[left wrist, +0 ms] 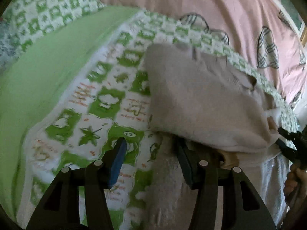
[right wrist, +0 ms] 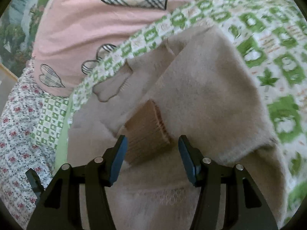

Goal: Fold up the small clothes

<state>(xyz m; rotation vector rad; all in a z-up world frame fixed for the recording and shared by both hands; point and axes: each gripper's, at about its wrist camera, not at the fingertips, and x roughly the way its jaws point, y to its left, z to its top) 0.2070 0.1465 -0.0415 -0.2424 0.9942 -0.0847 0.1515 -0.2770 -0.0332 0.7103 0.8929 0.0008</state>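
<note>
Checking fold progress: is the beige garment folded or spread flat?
Partly folded: the beige garment has one panel doubled over itself, its ribbed tan cuff lying underneath.

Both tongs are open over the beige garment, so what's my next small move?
Probably close the right tongs on the ribbed tan cuff lying between their tips. The beige garment is only partly folded on the green patterned sheet, and the left tongs hold nothing.

A beige fuzzy garment (right wrist: 207,88) lies folded on the green-patterned sheet (right wrist: 278,44), its ribbed cuff (right wrist: 147,130) between the parted hand-held gripper (right wrist: 152,149) pads.
</note>
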